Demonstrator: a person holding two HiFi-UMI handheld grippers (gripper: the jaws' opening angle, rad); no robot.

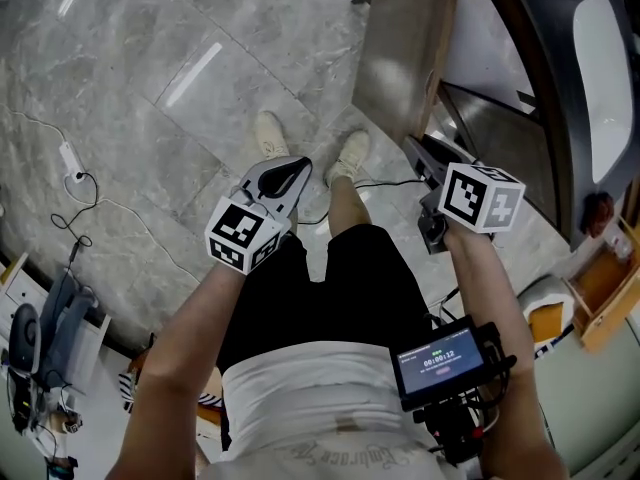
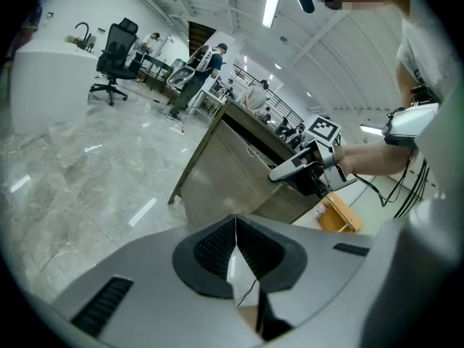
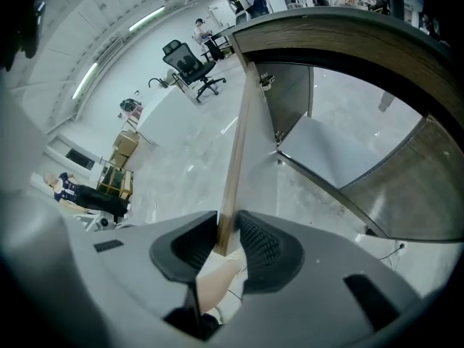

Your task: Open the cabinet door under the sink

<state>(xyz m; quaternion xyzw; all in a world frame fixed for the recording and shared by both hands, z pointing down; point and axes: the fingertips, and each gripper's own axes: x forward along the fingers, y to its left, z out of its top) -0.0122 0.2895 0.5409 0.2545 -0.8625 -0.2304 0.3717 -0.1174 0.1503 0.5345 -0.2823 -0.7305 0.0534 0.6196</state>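
Right gripper point(image 3: 228, 239) jaws partway apart, clamped on the cabinet door point(image 3: 236, 151) free edge. Door stands swung wide, wrist pitched steeply down. Left gripper point(image 2: 235, 239) jaws shut, empty, aimed at the cabinet. Head view: marker cube point(image 1: 482, 196) hides right jaws, sink point(image 1: 603, 78) cut off.

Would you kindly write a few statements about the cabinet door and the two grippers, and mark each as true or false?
1. The cabinet door stands swung open. True.
2. Nothing stands between the jaws of the right gripper. False: the door's edge stands between them.
3. The jaws of the left gripper are together with nothing between them. True.
4. The left gripper rests against the cabinet door. False: it is held apart from the door, above the floor.
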